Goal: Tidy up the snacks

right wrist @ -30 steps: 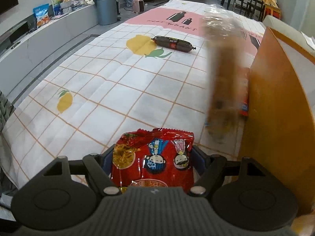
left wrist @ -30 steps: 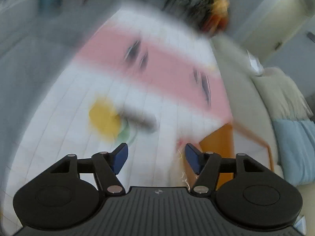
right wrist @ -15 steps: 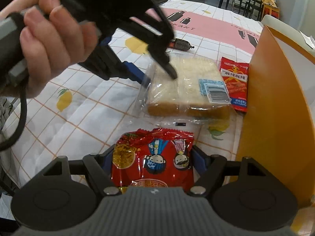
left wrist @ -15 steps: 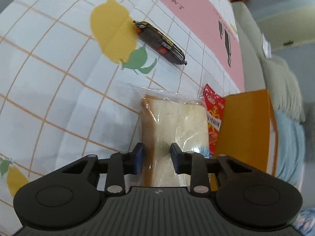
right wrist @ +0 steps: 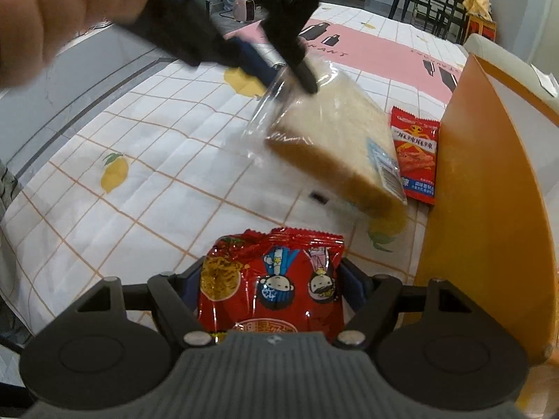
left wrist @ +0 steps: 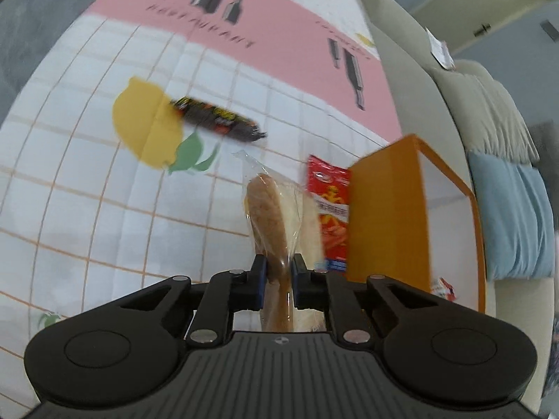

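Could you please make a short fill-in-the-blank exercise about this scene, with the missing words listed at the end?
1. The left tool is closing on a wrapped slice of ____.
2. The right tool holds a ____ noodle snack packet.
3. The dark sausage stick lies partly over a printed yellow ____ on the tablecloth.
4. The flat red snack bag lies on the tablecloth right beside the ____ box.

Missing words: bread; red; lemon; orange

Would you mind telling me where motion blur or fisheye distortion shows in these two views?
Left wrist view: tablecloth grid bows, sausage and orange box smeared. Right wrist view: hand and left gripper heavily blurred, bread slightly, red noodle packet sharp.
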